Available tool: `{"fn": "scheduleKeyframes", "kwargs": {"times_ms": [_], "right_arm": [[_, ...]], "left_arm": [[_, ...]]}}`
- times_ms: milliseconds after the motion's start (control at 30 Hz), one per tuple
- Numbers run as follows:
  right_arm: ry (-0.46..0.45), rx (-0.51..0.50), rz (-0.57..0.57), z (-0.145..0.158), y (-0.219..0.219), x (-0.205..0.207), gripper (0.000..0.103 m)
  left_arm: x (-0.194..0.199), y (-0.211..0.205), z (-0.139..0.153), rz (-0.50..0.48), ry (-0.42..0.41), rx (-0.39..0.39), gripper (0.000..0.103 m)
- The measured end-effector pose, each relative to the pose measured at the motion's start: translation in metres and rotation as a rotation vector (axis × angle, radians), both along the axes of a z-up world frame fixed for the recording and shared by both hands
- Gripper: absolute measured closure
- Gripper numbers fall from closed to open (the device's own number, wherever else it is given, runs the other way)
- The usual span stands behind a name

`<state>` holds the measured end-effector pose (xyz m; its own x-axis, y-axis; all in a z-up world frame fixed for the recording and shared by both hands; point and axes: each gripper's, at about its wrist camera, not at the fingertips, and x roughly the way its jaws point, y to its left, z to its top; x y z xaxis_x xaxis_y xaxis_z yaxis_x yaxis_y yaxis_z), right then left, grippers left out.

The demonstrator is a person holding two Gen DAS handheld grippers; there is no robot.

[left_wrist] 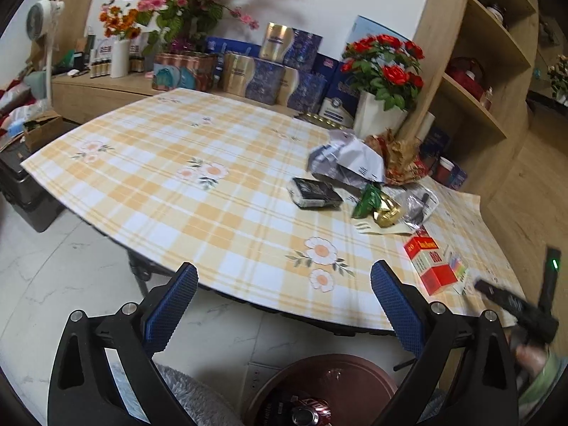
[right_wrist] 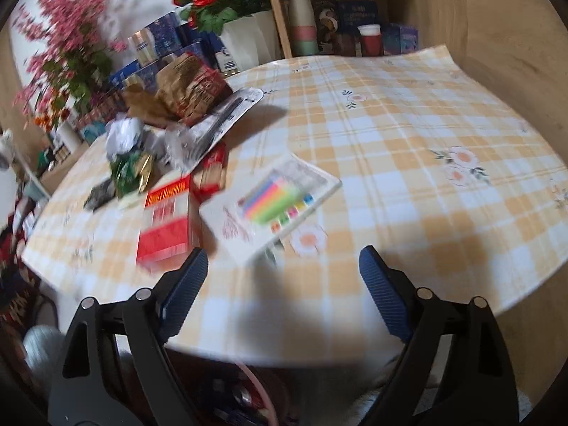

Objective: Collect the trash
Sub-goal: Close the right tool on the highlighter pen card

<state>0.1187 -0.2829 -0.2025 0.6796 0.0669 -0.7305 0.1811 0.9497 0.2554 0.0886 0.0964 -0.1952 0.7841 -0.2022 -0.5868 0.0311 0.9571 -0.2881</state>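
Trash lies on the yellow plaid table (left_wrist: 177, 177): a black packet (left_wrist: 314, 193), a green and gold wrapper (left_wrist: 376, 204), a crumpled grey-white bag (left_wrist: 346, 158) and a red box (left_wrist: 431, 262). My left gripper (left_wrist: 284, 269) hangs open over the table's near edge, nothing between its fingers. Below it stands a brown bin (left_wrist: 319, 369) holding a can (left_wrist: 310, 413). In the blurred right wrist view, my right gripper (right_wrist: 284, 254) is open above the cloth, just short of the red box (right_wrist: 165, 220) and a card of coloured sticky tabs (right_wrist: 273, 202). The green and gold wrapper (right_wrist: 131, 174) lies further back.
Boxes, tins and flower vases (left_wrist: 380, 113) crowd the table's far side against the wall. Wooden shelves (left_wrist: 475, 81) rise on the right. A brown crumpled wrapper (right_wrist: 188, 88) and a clear plastic pack (right_wrist: 216, 124) top the trash pile. White tiled floor (left_wrist: 71, 266) lies to the left.
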Motion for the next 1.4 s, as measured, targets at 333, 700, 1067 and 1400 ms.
{"fn": "scheduleKeyframes", "kwargs": {"times_ms": [333, 700, 1067, 1400], "right_arm": [[0.066, 0.000, -0.163, -0.009, -0.002, 0.057, 0.023], [0.048, -0.095, -0.085, -0.012, -0.002, 0.070, 0.044], [0.002, -0.251, 0.020, -0.009, 0.007, 0.054, 0.064], [-0.144, -0.159, 0.041, 0.005, -0.004, 0.022, 0.064]], "left_arm": [[0.018, -0.024, -0.011, -0.079, 0.038, 0.026, 0.007], [0.023, -0.023, -0.015, -0.074, 0.058, -0.008, 0.007], [0.024, -0.031, -0.017, -0.089, 0.071, 0.010, 0.007], [0.032, -0.058, -0.013, -0.155, 0.103, 0.113, 0.007]]}}
